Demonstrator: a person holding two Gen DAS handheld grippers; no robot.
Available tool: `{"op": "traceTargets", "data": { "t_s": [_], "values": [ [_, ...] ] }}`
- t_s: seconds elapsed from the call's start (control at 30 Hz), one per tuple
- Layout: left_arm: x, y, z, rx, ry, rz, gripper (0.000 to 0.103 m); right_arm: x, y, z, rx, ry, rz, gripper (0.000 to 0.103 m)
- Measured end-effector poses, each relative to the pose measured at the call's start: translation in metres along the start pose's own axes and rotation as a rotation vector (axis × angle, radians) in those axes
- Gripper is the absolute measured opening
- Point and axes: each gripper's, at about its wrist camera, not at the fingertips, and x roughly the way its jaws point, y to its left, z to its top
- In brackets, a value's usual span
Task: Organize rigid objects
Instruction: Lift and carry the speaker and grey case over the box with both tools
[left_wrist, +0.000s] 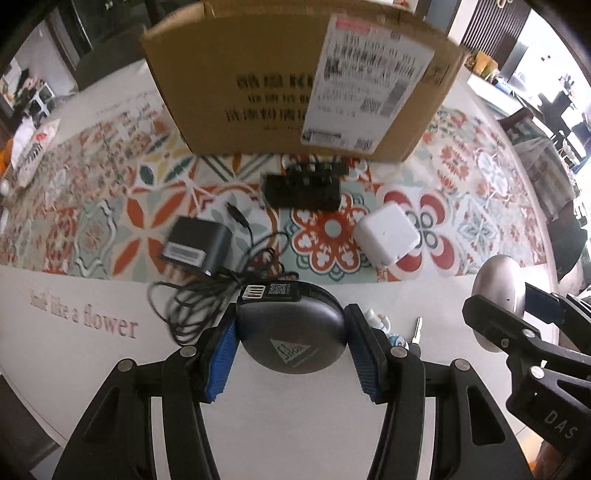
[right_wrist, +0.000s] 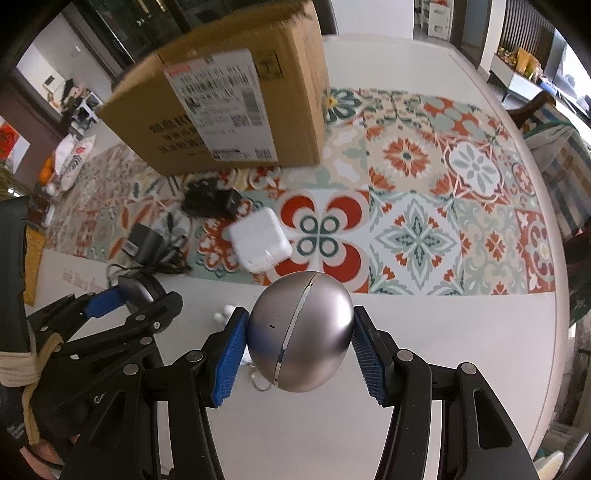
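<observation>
A dark round case (left_wrist: 291, 326) is pinched by the left tongs (left_wrist: 291, 354), low in the frame, and a silver ball (right_wrist: 300, 332) by the right tongs (right_wrist: 297, 350); both seem meant for the cardboard box (left_wrist: 295, 74) at the top, so a lift over its wall is called for

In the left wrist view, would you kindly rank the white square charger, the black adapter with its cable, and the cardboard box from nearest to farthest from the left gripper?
From the left gripper:
1. Black adapter with its cable, just ahead on the left.
2. White square charger, ahead on the right, a little farther.
3. Cardboard box, at the back, beyond both.
</observation>
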Motion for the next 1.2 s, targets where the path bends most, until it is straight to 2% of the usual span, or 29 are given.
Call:
{"op": "traceTargets", "data": {
  "t_s": [0.7,1.2],
  "values": [
    [-0.111,0.027,0.035,0.04,-0.269,-0.019,0.056,-0.101,0.052,0.019,-0.018,-0.277,0.051,0.056],
    [-0.155,0.042,0.077,0.077,-0.404,-0.012,0.056,-0.134,0.067,0.059,-0.02,-0.402,0.068,0.056]
  ]
}}
